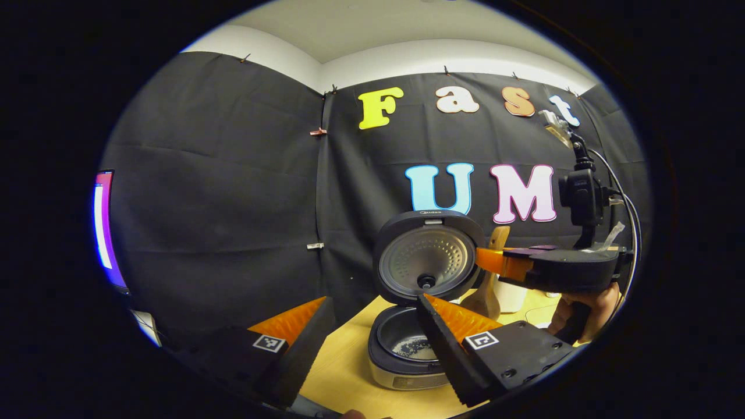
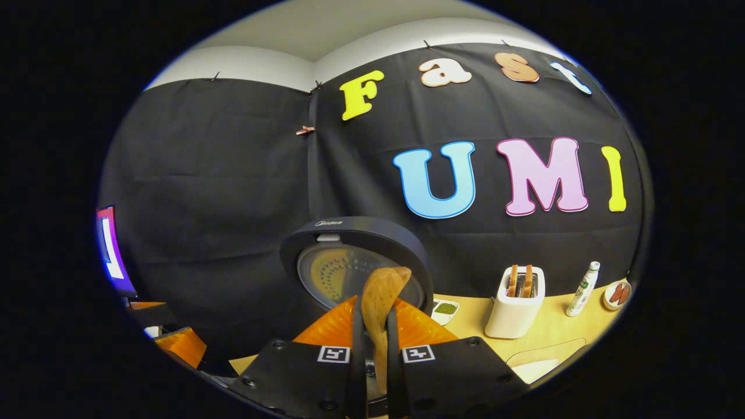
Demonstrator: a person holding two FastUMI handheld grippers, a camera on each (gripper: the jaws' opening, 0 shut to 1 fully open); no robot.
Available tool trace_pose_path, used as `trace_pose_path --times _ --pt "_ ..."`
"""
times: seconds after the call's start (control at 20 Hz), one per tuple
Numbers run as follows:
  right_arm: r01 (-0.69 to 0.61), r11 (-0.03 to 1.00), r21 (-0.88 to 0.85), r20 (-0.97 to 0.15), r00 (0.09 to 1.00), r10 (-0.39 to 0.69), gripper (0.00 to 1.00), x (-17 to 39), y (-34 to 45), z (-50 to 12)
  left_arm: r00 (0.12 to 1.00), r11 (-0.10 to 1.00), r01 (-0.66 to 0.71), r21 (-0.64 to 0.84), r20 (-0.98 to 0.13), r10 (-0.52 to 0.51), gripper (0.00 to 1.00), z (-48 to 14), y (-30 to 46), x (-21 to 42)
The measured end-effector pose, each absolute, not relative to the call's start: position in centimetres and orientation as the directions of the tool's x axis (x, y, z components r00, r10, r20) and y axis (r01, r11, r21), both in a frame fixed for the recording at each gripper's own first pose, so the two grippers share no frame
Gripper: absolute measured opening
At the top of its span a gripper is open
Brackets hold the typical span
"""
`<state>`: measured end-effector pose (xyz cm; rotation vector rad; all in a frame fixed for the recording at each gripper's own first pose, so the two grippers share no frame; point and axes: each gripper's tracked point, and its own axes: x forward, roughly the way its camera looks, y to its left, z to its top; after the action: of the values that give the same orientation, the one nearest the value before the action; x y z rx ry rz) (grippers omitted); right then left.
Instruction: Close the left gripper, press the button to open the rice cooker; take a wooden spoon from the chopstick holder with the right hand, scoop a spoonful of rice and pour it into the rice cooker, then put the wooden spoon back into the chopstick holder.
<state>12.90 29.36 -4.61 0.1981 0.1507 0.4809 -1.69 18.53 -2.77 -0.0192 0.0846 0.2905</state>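
Already the rice cooker, lower centre, is standing open with rice inside; the right gripper is clamping the wooden spoon, the left gripper gaping. Returning the spoon is remaining.

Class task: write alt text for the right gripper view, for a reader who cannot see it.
The right gripper is shut on a wooden spoon, its bowl raised in front of the rice cooker's open lid. Farther right on the wooden table stand a white toaster, a small bottle and a small dish.
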Motion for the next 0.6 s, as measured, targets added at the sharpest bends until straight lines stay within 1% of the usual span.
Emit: trace_pose_path --times 0.25,0.45,0.6 --pt "-0.369 0.886 0.281 -0.07 0.913 0.402 0.18 13.4 24.4 -2.9 0.963 0.967 -0.256 -0.013 -0.084 0.254 0.96 -2.2 16.6 -1.0" --pt "-0.26 0.894 0.364 -0.084 0.947 0.309 0.18 14.2 18.7 -2.8 0.973 0.975 -0.223 -0.006 -0.07 0.222 0.96 -1.5 14.4 -0.3" --pt "-0.154 0.914 0.376 -0.1 0.974 0.205 0.18 14.6 12.3 -3.3 0.979 0.981 -0.193 0.0 -0.06 0.192 0.96 -1.2 12.4 0.1"
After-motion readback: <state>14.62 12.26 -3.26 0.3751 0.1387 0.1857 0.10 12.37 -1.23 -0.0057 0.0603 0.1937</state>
